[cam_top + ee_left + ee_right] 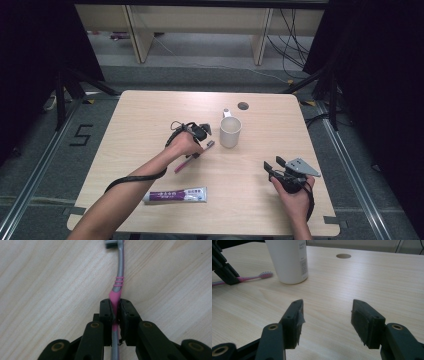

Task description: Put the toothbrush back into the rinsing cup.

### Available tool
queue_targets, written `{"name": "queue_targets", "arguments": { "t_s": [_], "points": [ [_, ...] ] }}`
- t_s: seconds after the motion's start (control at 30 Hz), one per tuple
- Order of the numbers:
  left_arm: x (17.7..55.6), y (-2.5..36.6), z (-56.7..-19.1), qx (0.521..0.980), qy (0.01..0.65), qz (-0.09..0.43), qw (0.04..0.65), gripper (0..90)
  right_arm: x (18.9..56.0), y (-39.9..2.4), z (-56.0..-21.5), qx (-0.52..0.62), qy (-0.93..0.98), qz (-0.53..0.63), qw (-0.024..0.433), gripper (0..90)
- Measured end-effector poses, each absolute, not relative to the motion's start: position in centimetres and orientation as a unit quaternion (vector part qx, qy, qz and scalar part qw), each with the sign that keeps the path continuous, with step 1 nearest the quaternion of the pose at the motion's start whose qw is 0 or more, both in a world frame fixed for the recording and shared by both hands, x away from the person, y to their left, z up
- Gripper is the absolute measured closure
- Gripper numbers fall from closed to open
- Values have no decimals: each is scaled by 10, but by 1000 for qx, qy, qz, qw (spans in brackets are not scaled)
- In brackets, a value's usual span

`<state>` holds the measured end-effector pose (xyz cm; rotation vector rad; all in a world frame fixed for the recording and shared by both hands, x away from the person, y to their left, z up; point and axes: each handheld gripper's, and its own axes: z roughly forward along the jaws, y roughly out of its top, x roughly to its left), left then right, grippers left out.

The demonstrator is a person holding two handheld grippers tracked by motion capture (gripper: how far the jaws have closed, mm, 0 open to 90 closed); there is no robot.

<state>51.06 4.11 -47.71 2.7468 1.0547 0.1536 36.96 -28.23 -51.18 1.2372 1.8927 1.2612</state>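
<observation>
Down on the pale wooden table (150,120), the left gripper (115,312) has its two black jaws clamped on a pink and grey plastic toothbrush (119,282), the pads pressing either side of the pink part of the handle. In the left gripper view the brush runs straight away from the jaws, its long axis in line with them, the grey neck ahead and the bristled head at the top edge of the picture, while the grey tail of the handle passes back between the jaws. From the high view the toothbrush (192,156) lies slantwise near the table's middle, head toward the far right and just beside a white cylindrical ceramic mug (230,131), pink tail toward the person. The right gripper view shows the head (265,275) close to the mug's base, apparently not touching it.

The right gripper (327,315) rests near the table's right front, jaws standing wide apart with only bare wood between them. A white and purple toothpaste tube (175,195) lies flat near the front edge, well apart from both grippers.
</observation>
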Motion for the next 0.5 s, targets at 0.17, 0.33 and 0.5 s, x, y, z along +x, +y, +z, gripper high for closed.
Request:
{"name": "queue_targets", "arguments": {
  "t_s": [0.17, 0.33, 0.5],
  "points": [
    [510, 43, -477, 927, 356, 54, 106, 816, 369, -282, -512, 461, 702, 468, 276, 441],
    [509, 48, -470, 926, 353, 57, 119, 817, 369, -282, -512, 462, 700, 468, 279, 442],
    [506, 57, -465, 921, 351, 67, 154, 818, 370, -282, -512, 460, 701, 466, 282, 442]
  ]
}}
